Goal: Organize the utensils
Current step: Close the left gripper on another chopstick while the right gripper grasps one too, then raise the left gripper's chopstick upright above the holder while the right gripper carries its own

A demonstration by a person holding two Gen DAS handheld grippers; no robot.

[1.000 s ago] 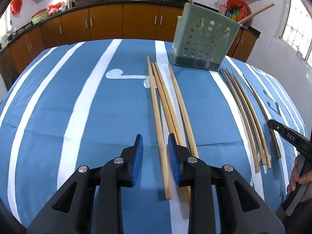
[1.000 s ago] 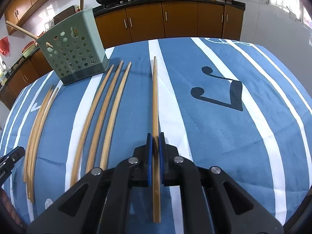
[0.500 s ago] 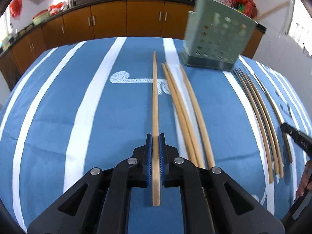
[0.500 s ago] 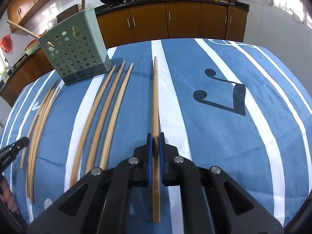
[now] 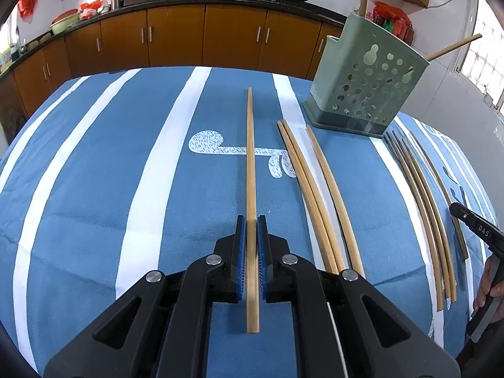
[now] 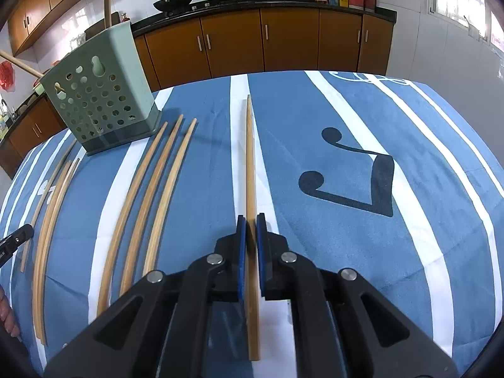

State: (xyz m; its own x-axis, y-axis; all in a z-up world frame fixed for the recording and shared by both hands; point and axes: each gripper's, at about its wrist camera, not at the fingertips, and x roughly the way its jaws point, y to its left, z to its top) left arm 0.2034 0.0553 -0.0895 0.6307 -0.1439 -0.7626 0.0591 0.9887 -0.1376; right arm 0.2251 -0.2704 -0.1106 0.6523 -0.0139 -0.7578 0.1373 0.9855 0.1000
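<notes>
**Blue-striped bench, two chopsticks gripped, holder waiting**

Blue cloth with white stripes covers the bench (image 5: pixel 94 189), which carries everything. Next in size is the green perforated utensil holder (image 5: pixel 365 85), upright at the far side, with a couple of sticks already leaning out of its top; it is likely where the rest belong.

On the cloth lie the loose chopsticks: three pale bamboo ones (image 5: pixel 318 195) side by side, close to the holder's foot, and a darker bundle (image 5: pixel 425 214) farther to the right. All run lengthwise away from the cameras, thin ends toward the holder.

The left gripper (image 5: pixel 251 252) is clenched on a single bamboo chopstick (image 5: pixel 250 157), pinched near its thick end. Its long axis runs straight ahead along the fingers, tip pointing at the far edge of the bench, left of the holder. The right gripper (image 6: pixel 251 252) grasps another chopstick (image 6: pixel 249 163) the same way, tip forward, to the right of the holder.

Holding each stick near the butt, in line with the fingers, probably leaves the thin end free to be steered into the holder's open top.
</notes>
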